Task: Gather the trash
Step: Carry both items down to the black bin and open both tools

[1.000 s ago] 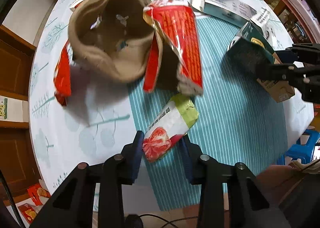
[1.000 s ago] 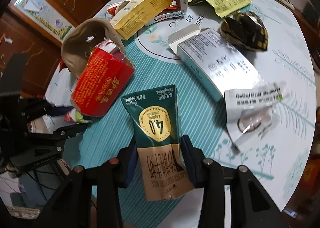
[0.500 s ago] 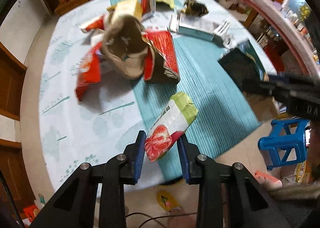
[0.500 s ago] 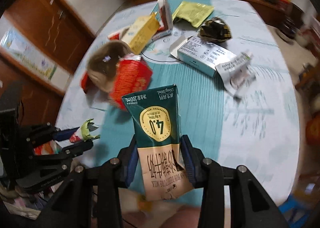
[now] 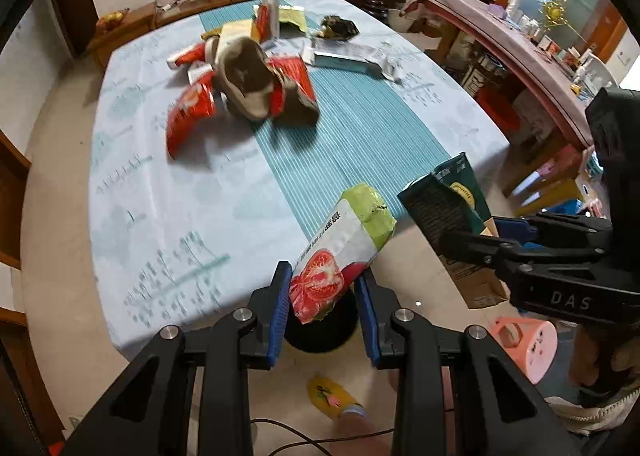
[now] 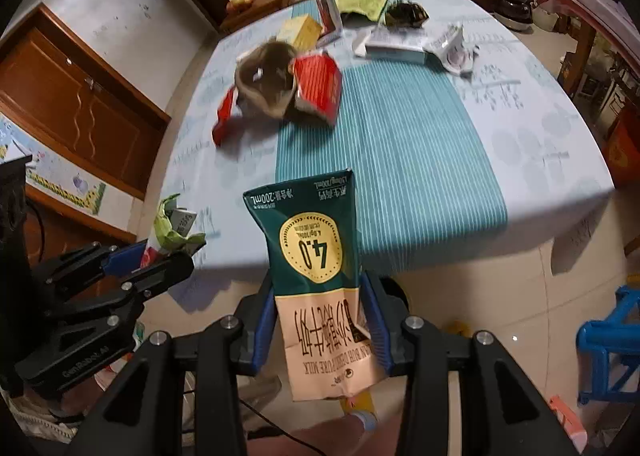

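Left claw (image 5: pixel 323 298) is clamped on a tomato-print snack wrapper (image 5: pixel 340 256), its blue pads pressing the wrapper's lower end while the crumpled green top sticks out ahead. Right claw (image 6: pixel 319 322) grips a flattened green-and-tan milk carton (image 6: pixel 316 276) in the same way, with the print upside down in its own view. Both pieces hang off the near edge of the counter (image 5: pixel 168 224), above the tiled floor. On the counter, well apart from both claws, lie a brown paper bag (image 5: pixel 244 76), red packets (image 5: pixel 188 112), a yellow box (image 6: pixel 300 30) and a pale box (image 6: pixel 394 42). A dark round shape below the left claw is possibly a bin; the blur leaves it unclear.
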Available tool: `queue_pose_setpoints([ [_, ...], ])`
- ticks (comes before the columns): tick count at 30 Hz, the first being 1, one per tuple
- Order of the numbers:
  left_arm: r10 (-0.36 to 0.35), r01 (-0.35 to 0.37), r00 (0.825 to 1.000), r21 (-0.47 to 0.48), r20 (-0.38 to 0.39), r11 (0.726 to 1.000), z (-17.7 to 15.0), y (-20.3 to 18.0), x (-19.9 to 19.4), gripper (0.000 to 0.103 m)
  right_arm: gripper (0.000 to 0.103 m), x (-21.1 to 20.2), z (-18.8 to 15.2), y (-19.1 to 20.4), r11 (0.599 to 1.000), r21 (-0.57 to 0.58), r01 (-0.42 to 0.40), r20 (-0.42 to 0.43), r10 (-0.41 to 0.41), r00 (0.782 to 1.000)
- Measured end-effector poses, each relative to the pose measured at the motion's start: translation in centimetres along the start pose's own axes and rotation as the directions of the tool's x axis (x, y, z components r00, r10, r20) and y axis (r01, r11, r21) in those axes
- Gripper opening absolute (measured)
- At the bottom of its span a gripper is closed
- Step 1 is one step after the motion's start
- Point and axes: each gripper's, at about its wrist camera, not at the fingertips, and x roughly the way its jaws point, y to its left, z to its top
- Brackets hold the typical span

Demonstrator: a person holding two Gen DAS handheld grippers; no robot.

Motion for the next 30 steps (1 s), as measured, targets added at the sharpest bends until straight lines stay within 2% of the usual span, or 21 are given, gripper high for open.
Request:
queue_pose_setpoints([
  [5, -0.013, 0.012, 0.999, -0.026, -0.048, 1.0, -2.7, -0.6, 1.9, 0.03, 0.041, 1.3, -2.8, -0.3, 1.0, 0.013, 0.018, -0.062, -0.017, 0.998],
  [10, 0.014, -0.023, 0.994, -0.077, -0.112, 0.997, -6.0, -0.8, 5.8, 0.03, 0.041, 5.0, -5.5, -1.7, 0.999, 0.045, 0.019, -0.144, -0.013, 0.99],
  [16, 0.025, -0.061, 0.984, -0.196, -0.178, 0.979, -9.9, 0.2, 13.7, 0.03, 0.041, 13.7, -9.2, -6.4, 0.982, 0.188, 0.025, -0.213, 0.016, 0.977],
  [22, 0.046, -0.097, 0.978, -0.254, -0.202, 0.962, -13.4, 0.7, 22.9, 0.032, 0.042, 23.2, -12.3, -9.5, 0.971, 0.236, 0.032, -0.262, 0.032, 0.964],
  [26, 0.092, -0.143, 0.978, -0.28, -0.187, 0.949, -14.9, 1.3, 27.3, 0.042, 0.043, 29.6, -13.7, -10.7, 0.973, 0.231, 0.015, -0.279, 0.051, 0.959],
  [28, 0.101, -0.157, 0.976, -0.299, -0.194, 0.941, -15.3, 1.9, 29.0, 0.051, 0.043, 31.8, -14.1, -11.3, 0.971, 0.238, 0.016, -0.286, 0.055, 0.957],
  [30, 0.1, -0.161, 0.975, -0.319, -0.201, 0.934, -15.9, 2.6, 30.2, 0.067, 0.05, 33.7, -14.5, -12.3, 0.962, 0.272, 0.006, -0.289, 0.076, 0.954],
])
